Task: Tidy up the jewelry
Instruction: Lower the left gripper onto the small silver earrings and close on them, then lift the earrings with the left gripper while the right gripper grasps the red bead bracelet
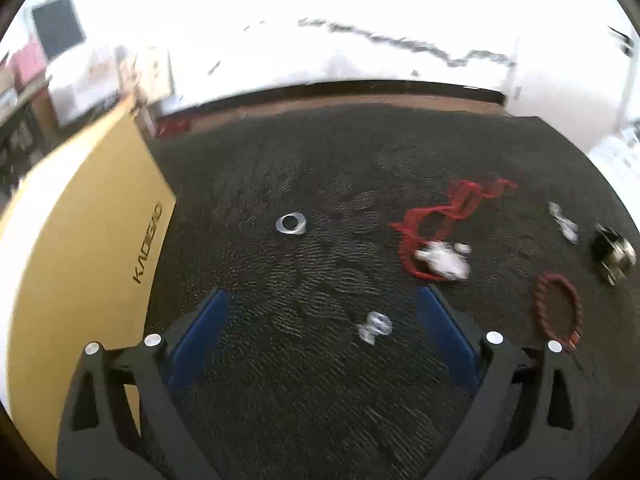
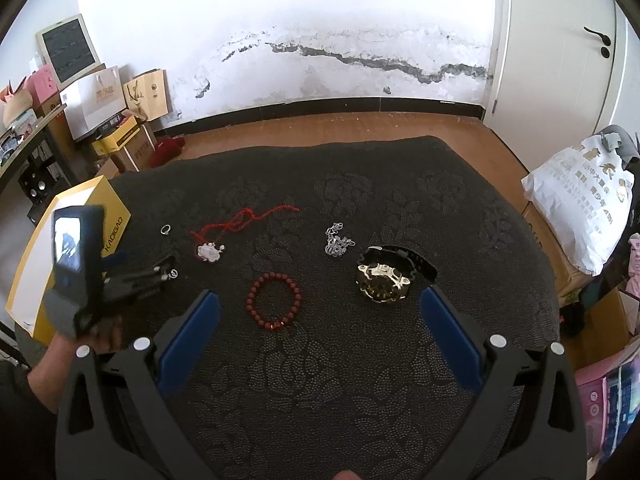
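Note:
Jewelry lies on a dark patterned cloth [image 2: 360, 380]. My left gripper [image 1: 324, 320] is open, and a small silver piece [image 1: 374, 326] lies on the cloth between its blue pads [image 1: 200, 340], touching neither. A silver ring [image 1: 291, 224] sits farther ahead. Right of it is a red cord necklace with a white pendant [image 1: 440, 260]. My right gripper [image 2: 320, 300] is open and empty above the cloth. Ahead of it lie a red bead bracelet [image 2: 274, 300], a gold and black watch [image 2: 384, 280] and a silver chain [image 2: 338, 240]. The left gripper [image 2: 168, 268] shows at its left.
A yellow box [image 2: 116, 216] stands at the cloth's left edge, close to the left gripper. A hand [image 2: 100, 332] holds that gripper. A white bag [image 2: 580, 208] sits to the right. Boxes and paper bags [image 2: 120, 96] stand at the back left on the wooden floor.

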